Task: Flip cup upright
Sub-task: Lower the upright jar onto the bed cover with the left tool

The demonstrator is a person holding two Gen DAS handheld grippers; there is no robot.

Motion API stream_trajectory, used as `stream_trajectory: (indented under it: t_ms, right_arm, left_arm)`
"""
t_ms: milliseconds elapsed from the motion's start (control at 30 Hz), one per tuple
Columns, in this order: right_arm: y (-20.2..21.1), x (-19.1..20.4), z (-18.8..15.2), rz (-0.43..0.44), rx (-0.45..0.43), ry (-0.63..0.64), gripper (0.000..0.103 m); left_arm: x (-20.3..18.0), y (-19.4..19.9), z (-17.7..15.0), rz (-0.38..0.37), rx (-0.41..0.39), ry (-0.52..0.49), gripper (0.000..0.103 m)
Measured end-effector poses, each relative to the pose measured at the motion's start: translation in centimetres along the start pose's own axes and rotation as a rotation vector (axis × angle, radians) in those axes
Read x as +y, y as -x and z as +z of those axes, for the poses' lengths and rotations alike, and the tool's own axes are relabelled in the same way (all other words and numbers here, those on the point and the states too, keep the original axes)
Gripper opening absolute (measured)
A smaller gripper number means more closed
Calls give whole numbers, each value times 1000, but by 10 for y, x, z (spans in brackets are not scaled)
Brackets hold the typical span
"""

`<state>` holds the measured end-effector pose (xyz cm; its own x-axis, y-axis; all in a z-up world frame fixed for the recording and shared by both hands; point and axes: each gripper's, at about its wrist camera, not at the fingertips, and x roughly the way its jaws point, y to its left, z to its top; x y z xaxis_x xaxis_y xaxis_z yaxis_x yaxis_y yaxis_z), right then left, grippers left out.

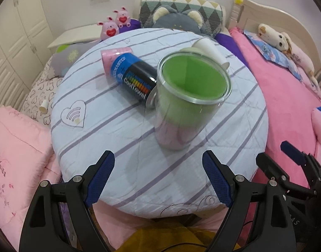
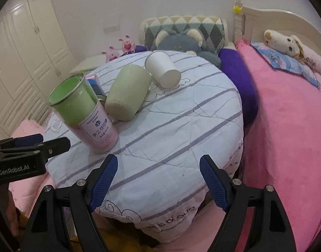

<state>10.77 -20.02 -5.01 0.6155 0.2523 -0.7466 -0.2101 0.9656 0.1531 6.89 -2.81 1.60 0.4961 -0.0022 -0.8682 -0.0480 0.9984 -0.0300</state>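
Note:
A clear tall cup [image 1: 187,103] with a green and pink liner stands upright on the round table, mouth up; it also shows in the right wrist view [image 2: 84,113]. A pale green cup [image 2: 127,92] and a white paper cup [image 2: 163,70] lie on their sides behind it; the white one also shows in the left wrist view [image 1: 212,50]. My left gripper [image 1: 158,176] is open and empty just in front of the clear cup. My right gripper [image 2: 158,182] is open and empty over the table's near edge.
A blue and black "CoolTowel" can [image 1: 133,77] and a pink roll [image 1: 115,57] lie left of the clear cup. The table has a striped quilted cover [image 2: 181,130]. A pink bed [image 2: 286,126] is to the right, and pink bedding [image 1: 15,151] to the left.

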Motion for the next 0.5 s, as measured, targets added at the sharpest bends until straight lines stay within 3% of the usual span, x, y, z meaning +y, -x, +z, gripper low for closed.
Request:
stream_trajectory:
  t_ms: [200,500]
  right_arm:
    - [2,15,-18,-23,-69,7,82]
    - [11,23,-40,-62,-220,-12,82]
  left_arm:
    - [11,-7,-18,-17,-38,-20,87]
    - [15,-7,-39,8,-239,-73,87]
